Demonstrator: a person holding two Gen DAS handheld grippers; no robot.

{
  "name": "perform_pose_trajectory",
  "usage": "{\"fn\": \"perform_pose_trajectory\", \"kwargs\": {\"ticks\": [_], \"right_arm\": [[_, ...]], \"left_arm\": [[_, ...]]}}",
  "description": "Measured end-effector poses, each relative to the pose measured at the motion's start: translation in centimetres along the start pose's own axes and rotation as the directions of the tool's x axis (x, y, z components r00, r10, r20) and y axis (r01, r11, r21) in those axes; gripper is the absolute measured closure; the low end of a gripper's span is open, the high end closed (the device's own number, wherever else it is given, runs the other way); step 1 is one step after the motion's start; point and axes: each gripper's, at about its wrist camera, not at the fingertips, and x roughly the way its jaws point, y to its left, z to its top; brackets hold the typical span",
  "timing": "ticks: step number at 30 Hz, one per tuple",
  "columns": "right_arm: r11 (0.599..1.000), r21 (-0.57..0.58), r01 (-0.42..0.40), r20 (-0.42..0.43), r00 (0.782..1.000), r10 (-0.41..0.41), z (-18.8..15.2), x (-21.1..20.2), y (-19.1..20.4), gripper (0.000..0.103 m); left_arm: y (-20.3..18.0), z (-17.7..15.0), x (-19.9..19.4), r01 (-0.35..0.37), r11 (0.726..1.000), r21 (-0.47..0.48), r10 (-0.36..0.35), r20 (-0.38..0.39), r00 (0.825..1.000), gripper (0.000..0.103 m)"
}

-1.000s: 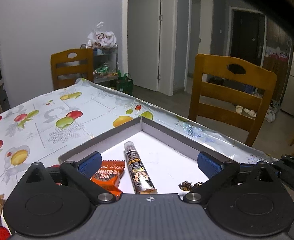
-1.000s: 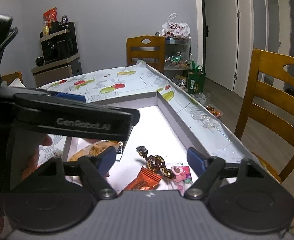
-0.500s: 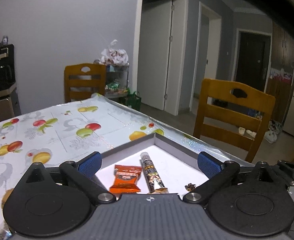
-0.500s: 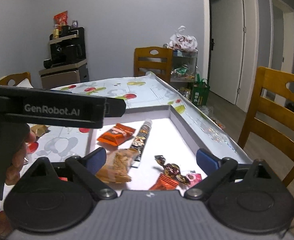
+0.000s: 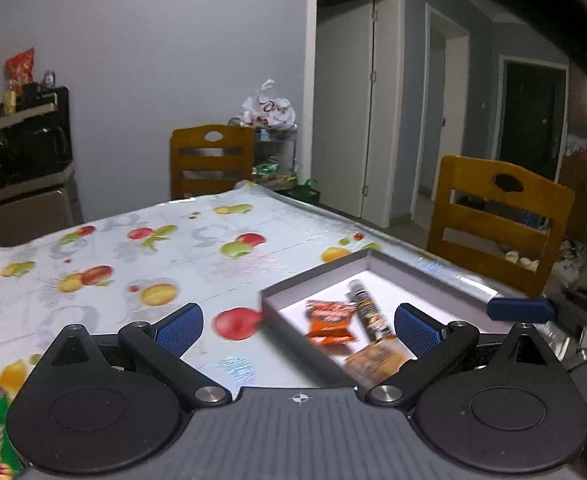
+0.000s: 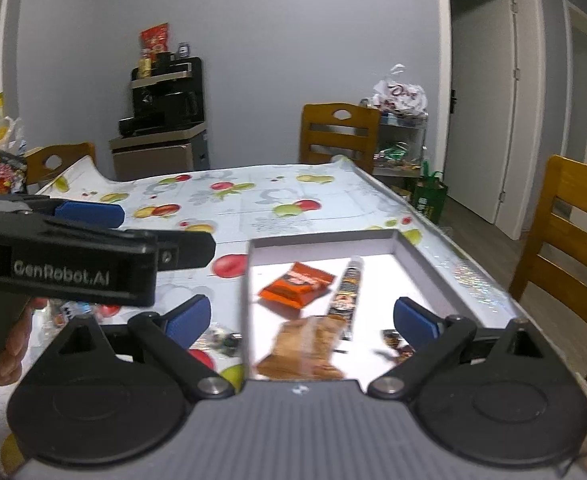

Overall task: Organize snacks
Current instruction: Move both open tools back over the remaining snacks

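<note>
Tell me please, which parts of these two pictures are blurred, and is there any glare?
Left wrist view: the orange packet and the box are smeared by motion; the far wall stays sharper. Right wrist view: the brown packet is blurred, and the white box floor glares brightly. Both views bend straight door frames, a fisheye effect.
</note>
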Motion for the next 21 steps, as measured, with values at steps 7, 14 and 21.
{"fn": "perform_pose_trajectory", "kwargs": {"ticks": [7, 14, 21], "right_arm": [[0.996, -0.062, -0.056, -0.029, 0.998, 0.055, -0.7, 0.0, 3.4, 0.004], [0.984, -0.143, -0.109, -0.048, 0.994, 0.103, -1.9, -0.1, 6.6, 0.004], [0.965, -0.250, -0.078, -0.040, 0.997, 0.071, -1.5, 1.5, 9.0, 0.004]], "left_arm": [[3.3, -2.1, -3.1, -0.078, 0.997, 0.013, 0.078, 0.005, 0.997, 0.000], [5.9, -4.9, -4.9, -0.149, 0.989, 0.017, 0.149, -0.025, 0.989, 0.000], [7.8, -7.4, -7.1, -0.188, 0.982, -0.008, 0.188, 0.009, 0.982, 0.000]]}}
